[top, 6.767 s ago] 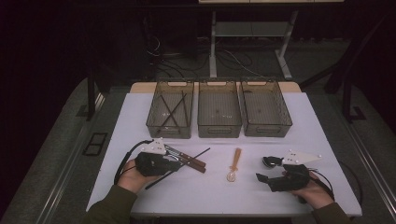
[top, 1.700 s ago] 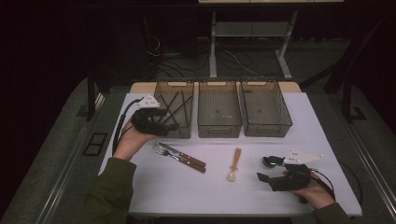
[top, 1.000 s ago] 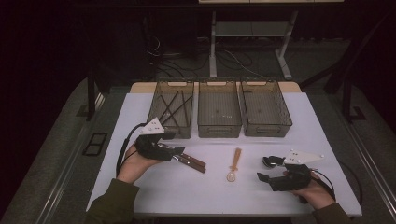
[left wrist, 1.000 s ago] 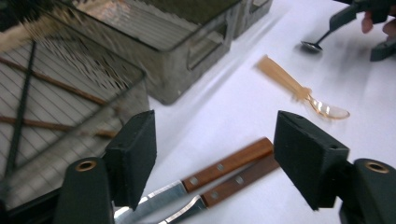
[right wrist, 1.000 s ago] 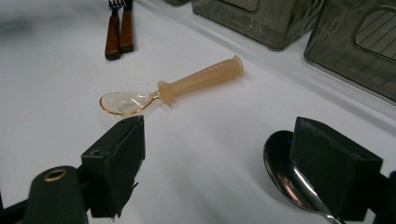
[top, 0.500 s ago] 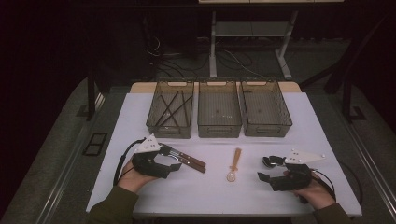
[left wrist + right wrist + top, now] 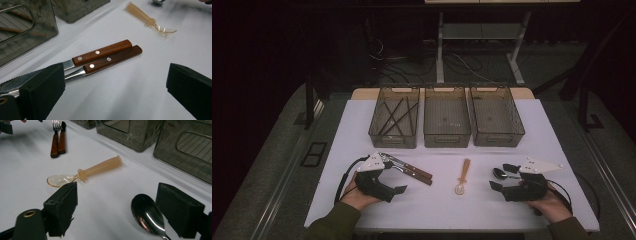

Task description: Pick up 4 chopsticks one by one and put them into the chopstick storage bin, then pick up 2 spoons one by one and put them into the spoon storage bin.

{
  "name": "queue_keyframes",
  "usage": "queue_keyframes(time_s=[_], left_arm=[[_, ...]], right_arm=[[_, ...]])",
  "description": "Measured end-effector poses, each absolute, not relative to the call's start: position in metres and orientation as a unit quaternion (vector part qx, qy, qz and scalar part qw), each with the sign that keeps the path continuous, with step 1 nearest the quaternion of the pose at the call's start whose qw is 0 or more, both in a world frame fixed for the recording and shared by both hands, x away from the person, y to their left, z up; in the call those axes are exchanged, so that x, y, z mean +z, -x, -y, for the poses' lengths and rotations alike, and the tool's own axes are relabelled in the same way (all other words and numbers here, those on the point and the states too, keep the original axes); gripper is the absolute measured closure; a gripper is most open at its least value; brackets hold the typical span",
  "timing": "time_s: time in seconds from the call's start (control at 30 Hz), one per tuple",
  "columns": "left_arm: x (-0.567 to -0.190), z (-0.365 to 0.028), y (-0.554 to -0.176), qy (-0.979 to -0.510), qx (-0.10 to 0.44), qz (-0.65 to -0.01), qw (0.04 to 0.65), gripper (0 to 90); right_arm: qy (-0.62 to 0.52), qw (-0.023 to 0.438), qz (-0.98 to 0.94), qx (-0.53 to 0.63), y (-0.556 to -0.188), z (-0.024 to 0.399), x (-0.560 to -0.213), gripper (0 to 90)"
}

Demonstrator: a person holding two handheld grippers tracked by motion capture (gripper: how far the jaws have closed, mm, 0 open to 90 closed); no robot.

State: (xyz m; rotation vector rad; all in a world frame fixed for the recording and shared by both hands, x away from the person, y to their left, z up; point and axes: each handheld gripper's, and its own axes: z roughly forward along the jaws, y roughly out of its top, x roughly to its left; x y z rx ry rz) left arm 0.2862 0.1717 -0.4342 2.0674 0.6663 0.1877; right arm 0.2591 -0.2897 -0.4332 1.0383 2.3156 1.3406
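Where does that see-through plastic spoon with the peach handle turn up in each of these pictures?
High view: the plastic spoon lies mid-table, in front of the middle bin.
Left gripper view: top right, bowl pointing right.
Right gripper view: centre, handle pointing up-right.
Shared landmark: the two wooden-handled pieces lie on the table nearby, centre in the left gripper view, top left in the right gripper view.

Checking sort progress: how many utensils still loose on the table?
4: wood-handled knife and fork side by side by the left gripper, amber plastic spoon mid-table, metal spoon between the right gripper jaws.
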Motion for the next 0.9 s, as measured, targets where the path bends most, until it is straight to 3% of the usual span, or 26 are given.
queue_keyframes(time_s=[0.47,0.63,0.9], left_arm=[[-0.437,-0.168,-0.285,-0.846,0.066,-0.275,0.451,0.0],[-0.437,-0.166,-0.285,-0.846,0.066,-0.275,0.453,0.0],[-0.437,-0.167,-0.285,-0.845,0.063,-0.272,0.455,0.0]], right_arm=[[-0.364,0.138,-0.804,0.449,-0.268,0.297,-0.426,14.7],[-0.369,0.118,-0.806,0.448,-0.275,0.300,-0.423,14.9],[-0.385,0.096,-0.814,0.424,-0.292,0.312,-0.425,27.0]])
